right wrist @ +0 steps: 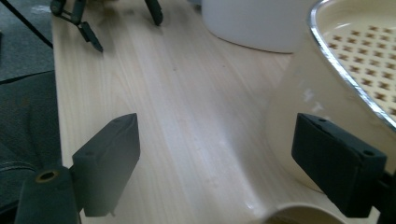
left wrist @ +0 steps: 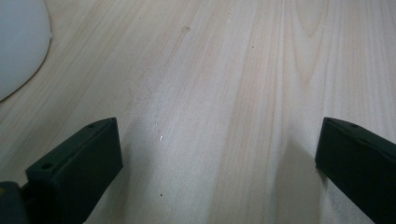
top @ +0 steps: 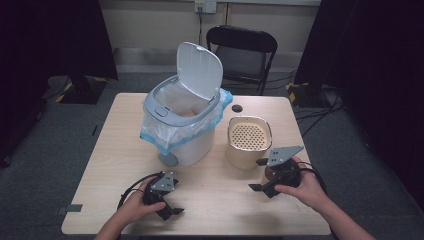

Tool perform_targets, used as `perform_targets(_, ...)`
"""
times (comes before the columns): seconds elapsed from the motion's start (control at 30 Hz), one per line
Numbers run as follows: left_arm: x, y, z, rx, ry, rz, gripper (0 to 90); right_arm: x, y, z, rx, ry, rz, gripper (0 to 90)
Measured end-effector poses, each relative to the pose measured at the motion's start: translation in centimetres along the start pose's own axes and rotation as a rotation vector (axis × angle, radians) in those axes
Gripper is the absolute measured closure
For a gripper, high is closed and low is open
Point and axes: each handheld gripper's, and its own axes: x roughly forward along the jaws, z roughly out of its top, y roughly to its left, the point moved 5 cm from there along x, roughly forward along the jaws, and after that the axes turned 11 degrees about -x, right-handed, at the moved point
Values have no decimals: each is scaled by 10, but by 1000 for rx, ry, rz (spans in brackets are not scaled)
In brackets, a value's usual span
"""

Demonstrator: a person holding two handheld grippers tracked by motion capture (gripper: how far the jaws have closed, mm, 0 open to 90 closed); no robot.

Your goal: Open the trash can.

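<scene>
A: Largest first: the table (top: 210,200) bears a white bin (top: 182,127), lid raised, lined with a blue-edged bag. Beside it stands the cream container (top: 249,142), its top a perforated insert inside a bright metal rim.

B: And the step in hand?

A: An approach, I judge. The right gripper (top: 261,175) hovers just beside the container, jaws wide apart, nothing between them; in the right gripper view one jaw stands in front of the container's wall (right wrist: 299,135).

B: The left?

A: The left gripper (top: 167,207) rests low near the table's front edge, jaws spread over bare wood, empty.

B: Next move?

A: Probably setting the right jaws across the container's wall or rim before closing. The rounded side may slip.
</scene>
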Motion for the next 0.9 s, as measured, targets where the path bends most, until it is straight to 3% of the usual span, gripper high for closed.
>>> perform_targets(0.67, 0, 0, 0, -2, -1, 2, 0, -30, -14, -25, 33, 19, -69, 145)
perform_targets(0.9, 0, 0, 0, -2, -1, 2, 0, -36, -18, -43, 73, 23, -91, 143)
